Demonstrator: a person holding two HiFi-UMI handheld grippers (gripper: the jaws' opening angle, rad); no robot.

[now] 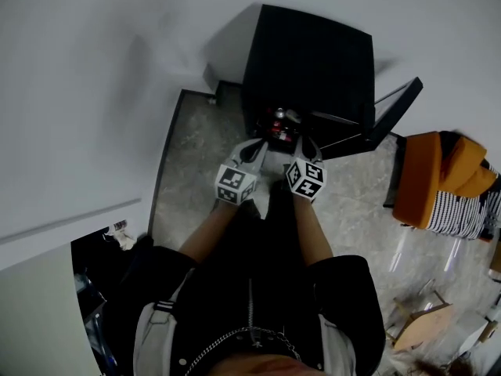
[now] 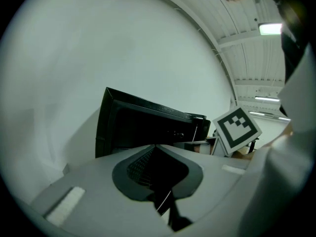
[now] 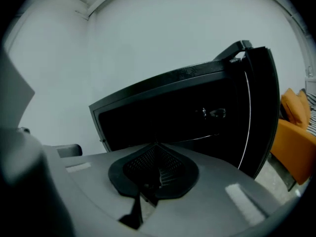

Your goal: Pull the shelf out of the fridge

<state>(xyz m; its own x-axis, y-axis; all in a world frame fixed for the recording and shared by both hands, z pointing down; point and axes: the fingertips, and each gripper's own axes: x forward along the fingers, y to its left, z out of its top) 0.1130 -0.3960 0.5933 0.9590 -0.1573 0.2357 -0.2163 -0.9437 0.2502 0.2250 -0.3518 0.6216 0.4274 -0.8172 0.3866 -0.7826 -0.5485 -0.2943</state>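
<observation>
One small black box-shaped fridge (image 1: pixel 309 61) has one door (image 1: pixel 395 110), swung open. Just in front of the fridge are two grey two-jaw grippers: one left gripper (image 1: pixel 255 149), one right gripper (image 1: pixel 305 143). One orange cushioned seat (image 1: pixel 437 177) stands right of the fridge.

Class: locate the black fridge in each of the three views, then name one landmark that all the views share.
Head view: fridge at upper centre.
Left gripper view: fridge just left of centre.
Right gripper view: fridge across the centre.
Shared landmark: white wall behind it.
</observation>
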